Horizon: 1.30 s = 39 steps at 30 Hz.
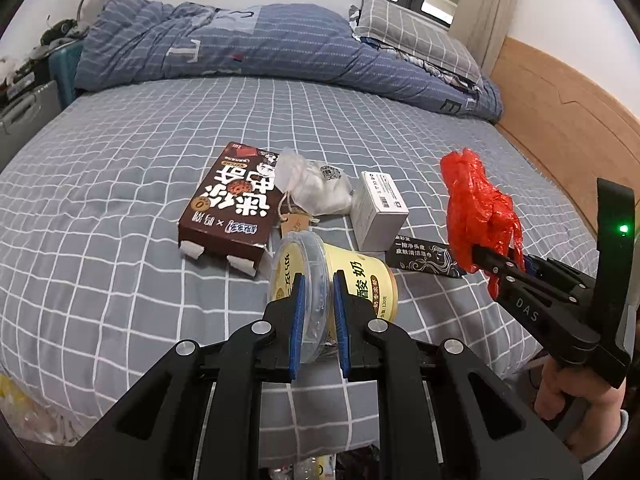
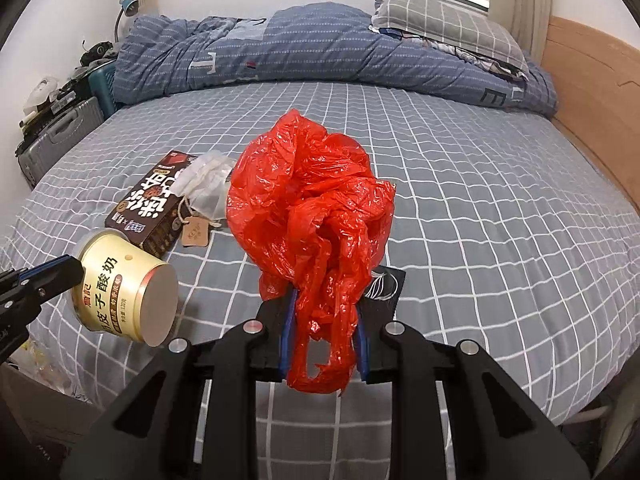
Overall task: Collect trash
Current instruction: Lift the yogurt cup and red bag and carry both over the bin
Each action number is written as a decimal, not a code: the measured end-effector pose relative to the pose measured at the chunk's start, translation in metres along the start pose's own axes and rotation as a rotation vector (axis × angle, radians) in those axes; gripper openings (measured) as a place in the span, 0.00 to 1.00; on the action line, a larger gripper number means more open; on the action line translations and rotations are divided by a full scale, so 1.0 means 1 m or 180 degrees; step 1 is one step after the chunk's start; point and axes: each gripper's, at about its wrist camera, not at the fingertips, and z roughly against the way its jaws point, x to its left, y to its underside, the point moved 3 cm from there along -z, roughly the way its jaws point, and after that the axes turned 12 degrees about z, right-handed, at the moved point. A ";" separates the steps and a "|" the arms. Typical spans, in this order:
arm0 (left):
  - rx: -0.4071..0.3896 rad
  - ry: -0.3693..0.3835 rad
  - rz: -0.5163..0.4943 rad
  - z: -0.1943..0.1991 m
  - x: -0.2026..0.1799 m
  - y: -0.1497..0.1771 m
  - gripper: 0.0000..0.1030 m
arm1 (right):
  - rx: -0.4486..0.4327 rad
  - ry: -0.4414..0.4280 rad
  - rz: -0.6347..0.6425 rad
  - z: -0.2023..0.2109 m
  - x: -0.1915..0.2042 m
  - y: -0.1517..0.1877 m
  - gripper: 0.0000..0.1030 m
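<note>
Left gripper [image 1: 318,284] clamped on the rim of the yellow yogurt cup [image 1: 340,280], held above the near edge of the bed [image 1: 120,160]. Right gripper [image 2: 325,312] clenched on the crumpled red plastic bag [image 2: 312,208]. Brown snack box [image 1: 232,204], white pouch [image 1: 316,188], white carton [image 1: 378,210] remain on the sheet. Advice: keep both grips firm and the cup level while carrying; the thin rim could slip.

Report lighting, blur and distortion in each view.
Left wrist: even soft light, sharp, bed grid bowed by fisheye, dark corners. Right wrist: same light, red bag sharp with small glints, cup crisp, left edge slightly smeared.
</note>
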 end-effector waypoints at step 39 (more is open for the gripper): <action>0.0109 0.0002 0.0125 0.097 0.011 0.104 0.13 | 0.0032 -0.0061 0.0076 0.124 0.064 0.113 0.22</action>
